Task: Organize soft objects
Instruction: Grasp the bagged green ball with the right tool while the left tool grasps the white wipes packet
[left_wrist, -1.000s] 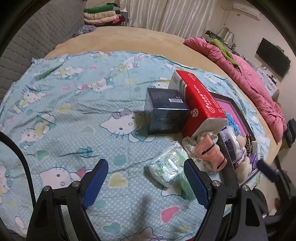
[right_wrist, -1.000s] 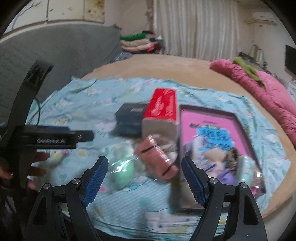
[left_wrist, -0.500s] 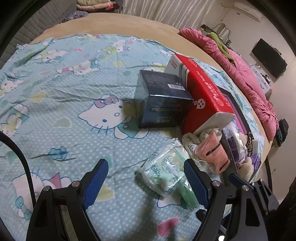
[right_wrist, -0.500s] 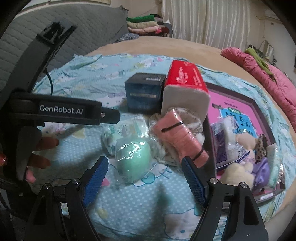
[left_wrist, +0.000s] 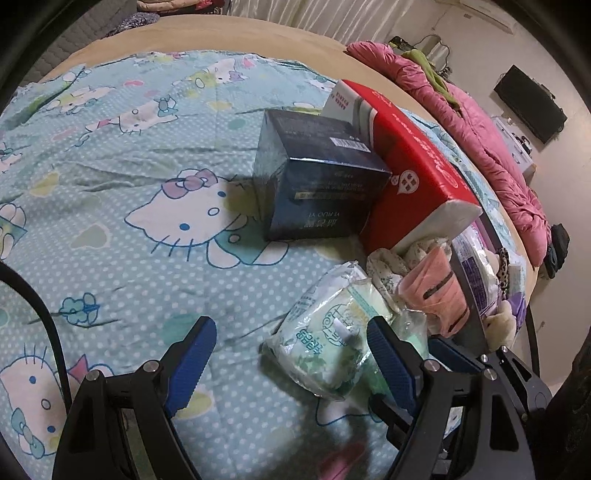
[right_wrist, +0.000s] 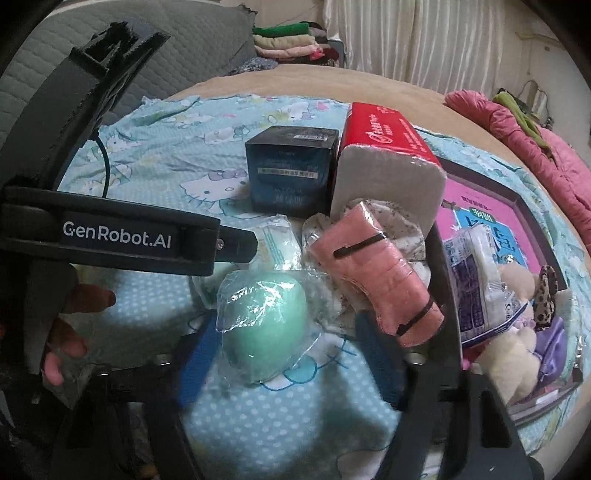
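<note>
Between closing right gripper jaws: green sponge.

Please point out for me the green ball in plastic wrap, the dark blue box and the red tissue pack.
green ball (right_wrist: 264, 325), right wrist view, its rounded front.
dark blue box (left_wrist: 317, 188), left wrist view, near corner.
red tissue pack (left_wrist: 417, 162), left wrist view, red top face.

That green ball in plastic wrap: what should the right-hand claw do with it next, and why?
Probably finish closing on it. In the right wrist view the wrapped green ball lies loose on the cartoon bedsheet, between the blue fingers of the right gripper, whose jaws are closing but do not clearly press it yet. A firm pinch should come before any lift.
</note>
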